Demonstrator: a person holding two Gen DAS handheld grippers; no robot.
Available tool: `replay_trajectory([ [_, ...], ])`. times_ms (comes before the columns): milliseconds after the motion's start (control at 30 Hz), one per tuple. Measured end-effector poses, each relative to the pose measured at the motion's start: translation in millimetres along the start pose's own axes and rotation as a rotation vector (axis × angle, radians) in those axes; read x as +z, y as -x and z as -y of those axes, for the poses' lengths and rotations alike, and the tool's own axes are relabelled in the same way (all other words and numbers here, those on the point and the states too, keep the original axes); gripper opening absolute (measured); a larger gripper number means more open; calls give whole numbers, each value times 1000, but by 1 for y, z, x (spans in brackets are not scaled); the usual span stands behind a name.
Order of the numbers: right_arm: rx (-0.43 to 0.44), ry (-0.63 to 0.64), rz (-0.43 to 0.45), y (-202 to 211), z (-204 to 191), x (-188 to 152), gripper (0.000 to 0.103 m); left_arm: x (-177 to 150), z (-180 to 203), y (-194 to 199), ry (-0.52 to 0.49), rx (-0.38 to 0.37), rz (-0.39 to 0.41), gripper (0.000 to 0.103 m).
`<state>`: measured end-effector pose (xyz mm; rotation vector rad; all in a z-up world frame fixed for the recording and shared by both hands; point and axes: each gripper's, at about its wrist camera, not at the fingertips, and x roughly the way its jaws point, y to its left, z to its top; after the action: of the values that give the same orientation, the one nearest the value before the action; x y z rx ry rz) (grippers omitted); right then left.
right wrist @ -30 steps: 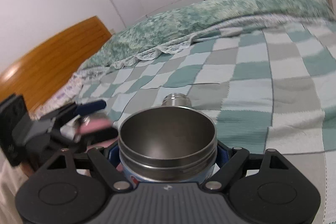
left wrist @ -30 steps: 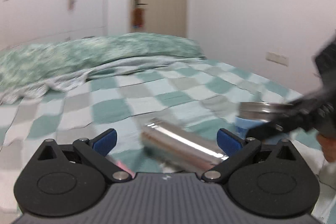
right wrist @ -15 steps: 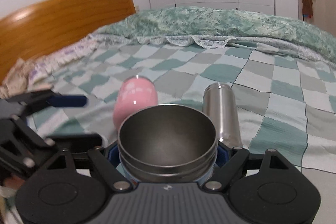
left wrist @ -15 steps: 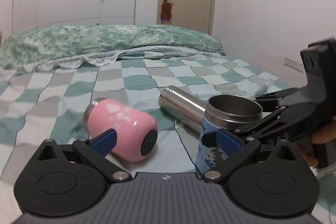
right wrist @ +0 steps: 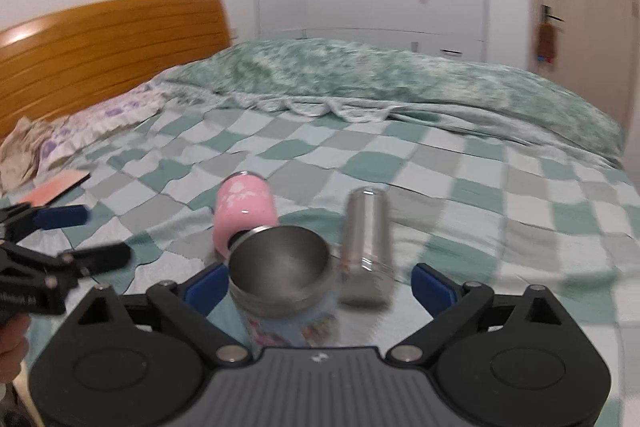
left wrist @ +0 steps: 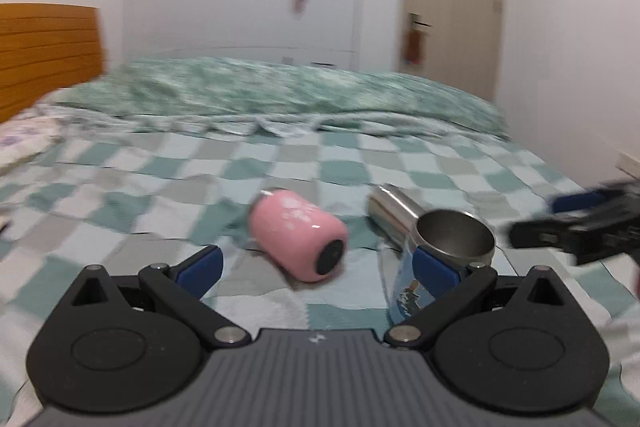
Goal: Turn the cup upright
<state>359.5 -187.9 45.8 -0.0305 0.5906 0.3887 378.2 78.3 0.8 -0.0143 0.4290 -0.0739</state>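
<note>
A blue printed steel cup (right wrist: 280, 279) stands upright, mouth up, on the checkered bed; it also shows in the left wrist view (left wrist: 448, 255). My right gripper (right wrist: 320, 285) is open, its jaws wide apart, with the cup between them near the left finger and free of both. A pink cup (left wrist: 298, 239) lies on its side just ahead of my open, empty left gripper (left wrist: 318, 263); it also shows in the right wrist view (right wrist: 244, 207). A silver steel bottle (right wrist: 366, 247) lies on its side to the right of the pink cup.
The teal and grey checkered blanket (left wrist: 120, 195) covers the bed. A rumpled green duvet (right wrist: 380, 83) lies across the far side. A wooden headboard (right wrist: 100, 43) is at the left. A pink card (right wrist: 56, 189) lies near the left edge. The other gripper (left wrist: 580, 231) is at the right.
My right gripper has opened and let go of the blue cup, which now stands on the bed. Both grippers have drawn back a little and both views have swung.
</note>
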Motion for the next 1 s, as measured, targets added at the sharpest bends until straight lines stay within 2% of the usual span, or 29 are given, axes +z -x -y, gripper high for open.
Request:
replay_trajectory([
  [100,-28,-42,1,36,15,-12,102,1,7,31,23,70,-7,103],
  [300,-36,-80,46,88,25,-38,103,-3,28,89,8,96,32,103],
  [433,-31,-93,69,111,21,-49,103,-12,44,113,-24,151,72,103],
  [600,-24,-92,85,132,9,-58,103,-20,49,135,-7,143,85,103],
  [700,-26,-79,98,145,0,-63,103,-22,53,150,-7,166,100,103],
  [1000,8,-17,175,192,-31,-93,103,-39,55,201,50,164,101,103],
])
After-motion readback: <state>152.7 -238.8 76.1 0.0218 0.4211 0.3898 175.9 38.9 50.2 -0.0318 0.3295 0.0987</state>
